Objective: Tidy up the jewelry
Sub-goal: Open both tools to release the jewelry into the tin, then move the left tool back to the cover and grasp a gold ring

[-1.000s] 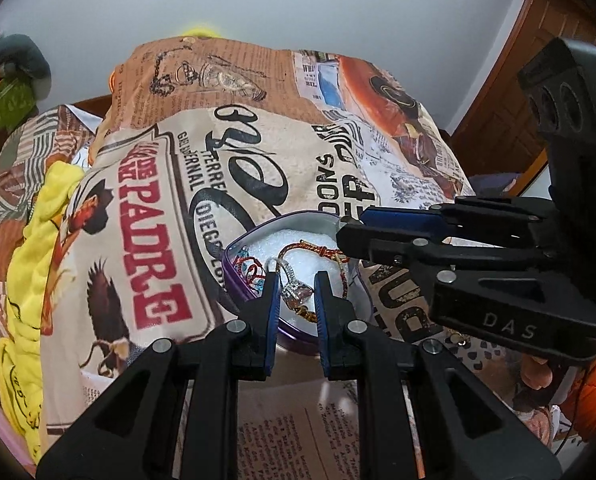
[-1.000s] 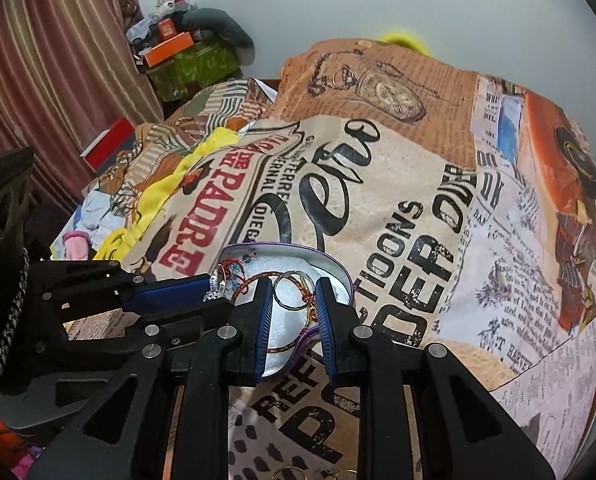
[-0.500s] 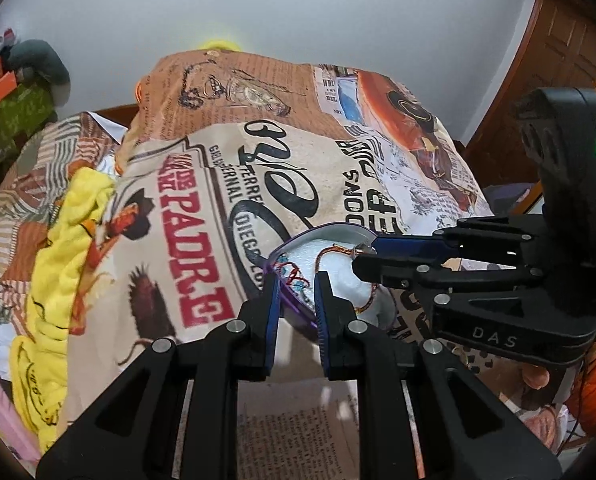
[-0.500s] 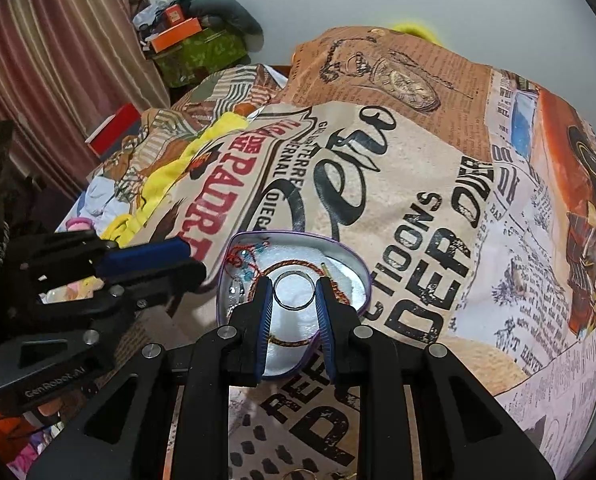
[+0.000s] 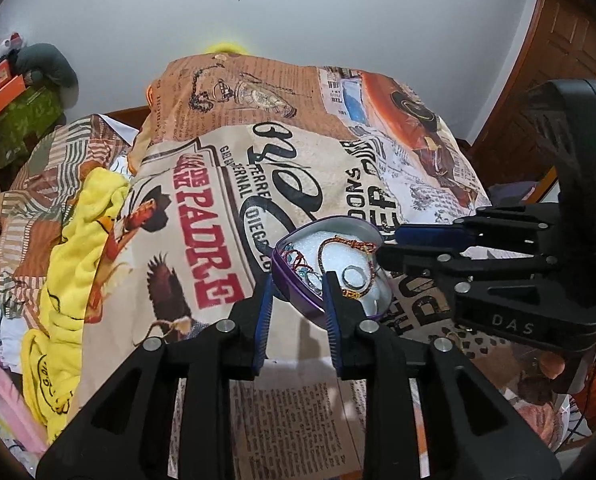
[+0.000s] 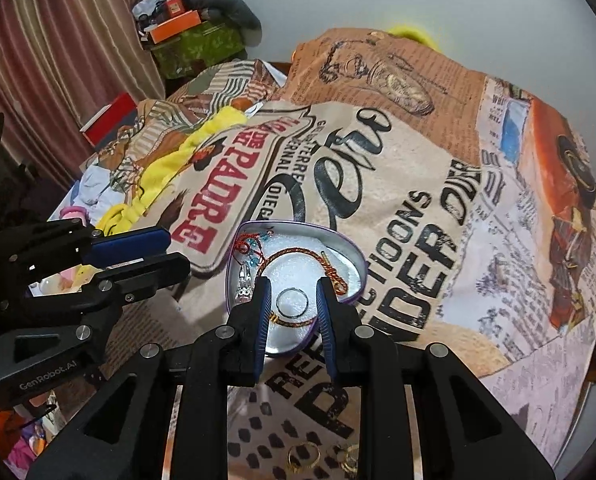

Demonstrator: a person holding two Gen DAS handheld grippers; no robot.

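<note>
A purple heart-shaped tin (image 5: 288,292) (image 6: 343,238) lies on the printed bedspread, holding a red-gold braided bracelet (image 6: 298,254), a red thread piece with blue beads (image 6: 252,246), a silver pendant (image 6: 244,288) and a silver ring (image 6: 292,304) (image 5: 352,276). My left gripper (image 5: 298,284) is open and empty at the tin's near-left rim. My right gripper (image 6: 291,292) is open just above the ring, which lies in the tin between its fingers without touching them. Gold rings (image 6: 302,456) lie on the bedspread close to me.
The bedspread (image 6: 417,184) covers the bed. Yellow cloth (image 5: 78,248) and loose clothes lie at the left. Boxes (image 6: 194,40) are stacked in the far corner by a curtain. A wooden door (image 5: 565,92) stands at the right.
Both grippers pulled back from the tin. The left one let go of the silver pendant into the tin; the silver ring now lies in the tin under the right gripper.
</note>
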